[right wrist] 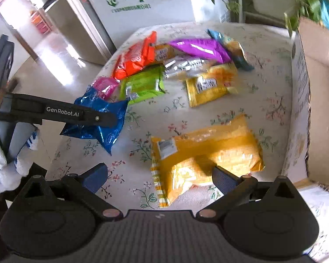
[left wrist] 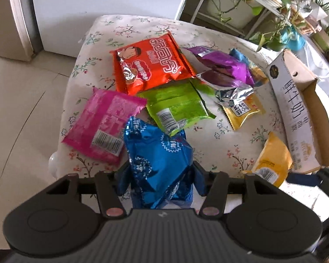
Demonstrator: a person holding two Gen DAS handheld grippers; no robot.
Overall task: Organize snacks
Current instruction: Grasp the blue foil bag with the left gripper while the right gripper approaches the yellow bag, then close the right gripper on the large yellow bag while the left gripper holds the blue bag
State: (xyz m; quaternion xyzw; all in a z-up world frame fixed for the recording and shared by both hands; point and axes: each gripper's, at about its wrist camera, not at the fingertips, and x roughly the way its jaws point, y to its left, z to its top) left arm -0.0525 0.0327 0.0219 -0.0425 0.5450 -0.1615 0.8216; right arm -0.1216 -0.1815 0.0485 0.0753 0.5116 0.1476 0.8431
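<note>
My left gripper is shut on a crinkled blue snack packet, held just above the near edge of the floral tablecloth. The right wrist view shows that packet at the left, clamped by one black finger. My right gripper stands open low over a large yellow packet, its right finger overlapping the packet's near edge. Loose on the cloth lie a pink packet, a green one, an orange-red one, a purple one and a small yellow one.
An open cardboard box stands along the table's right side, seen too as the box in the right wrist view. A white appliance and potted plants stand behind. A white-gloved hand holds the left gripper.
</note>
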